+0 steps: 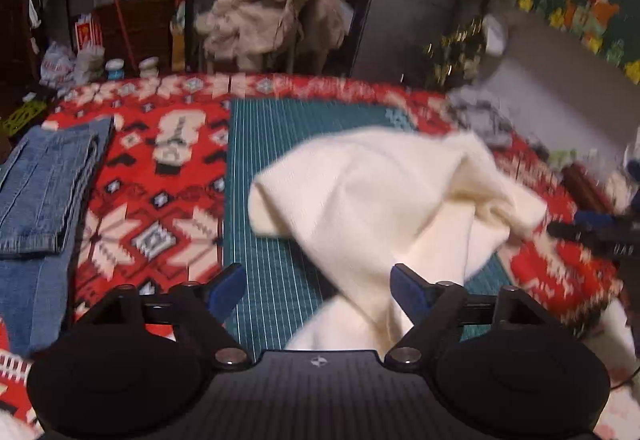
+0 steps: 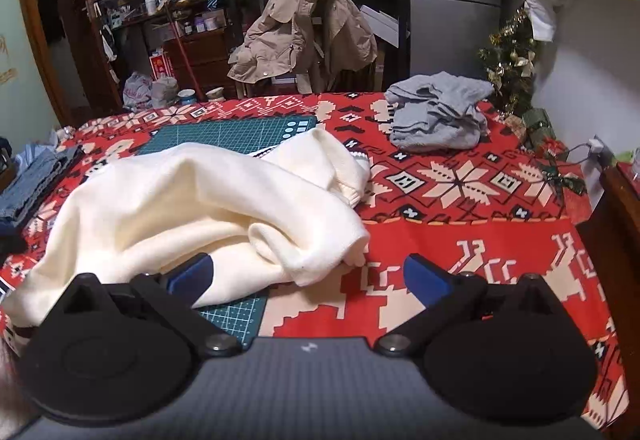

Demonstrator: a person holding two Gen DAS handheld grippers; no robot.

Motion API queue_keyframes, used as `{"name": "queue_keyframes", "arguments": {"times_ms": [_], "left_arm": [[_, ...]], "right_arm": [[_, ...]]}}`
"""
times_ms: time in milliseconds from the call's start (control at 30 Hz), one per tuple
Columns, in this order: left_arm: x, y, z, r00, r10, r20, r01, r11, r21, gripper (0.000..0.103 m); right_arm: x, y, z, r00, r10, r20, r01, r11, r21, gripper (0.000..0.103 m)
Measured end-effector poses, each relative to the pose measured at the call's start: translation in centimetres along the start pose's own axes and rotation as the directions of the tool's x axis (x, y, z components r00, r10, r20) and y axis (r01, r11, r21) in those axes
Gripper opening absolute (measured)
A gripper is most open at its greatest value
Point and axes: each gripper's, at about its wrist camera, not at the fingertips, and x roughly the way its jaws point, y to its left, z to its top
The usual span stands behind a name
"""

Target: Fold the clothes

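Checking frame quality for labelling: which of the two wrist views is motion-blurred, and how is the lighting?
Left wrist view: smeared throughout, worst at right, where the cream sweater has soft edges; its own left tongs stay sharp. Right wrist view: crisp, the grey garment and tablecloth pattern readable. Both: dim warm indoor light, fisheye bending at the edges, no glare.

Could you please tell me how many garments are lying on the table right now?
3: the cream sweater crumpled over the green cutting mat, the folded jeans at the table's left edge, and the grey garment bunched at the far right. More may lie out of view.
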Motion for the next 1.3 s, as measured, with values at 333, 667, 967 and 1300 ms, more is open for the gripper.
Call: {"name": "queue_keyframes", "arguments": {"times_ms": [333, 667, 967, 1300], "left_arm": [[1.4, 1.2, 1.8, 0.998, -0.002, 0.066, -0.007, 0.992, 0.129, 0.088], [5.9, 2.4, 6.5, 0.985, -0.161, 0.063, 0.150, 0.978, 0.144, 0.080], [13.5, 2.7, 10.6, 0.957, -0.266, -0.115, 0.275, 0.958, 0.075, 0.061], [17.4, 1.8, 10.6, 0.916, -0.261, -0.305, 0.300, 0.950, 0.087, 0.055]], "right_arm": [[0.7, 0.5, 1.7, 1.000, 0.009, 0.000, -0.009, 0.996, -0.090, 0.102], [1.7, 0.5, 3.8, 1.000, 0.009, -0.008, -0.010, 0.987, -0.157, 0.102], [8.7, -2.1, 9.8, 0.997, 0.029, -0.066, -0.034, 0.996, -0.083, 0.100], [16.7, -1.8, 9.7, 0.946, 0.067, -0.318, -0.126, 0.978, -0.168, 0.064]]}}
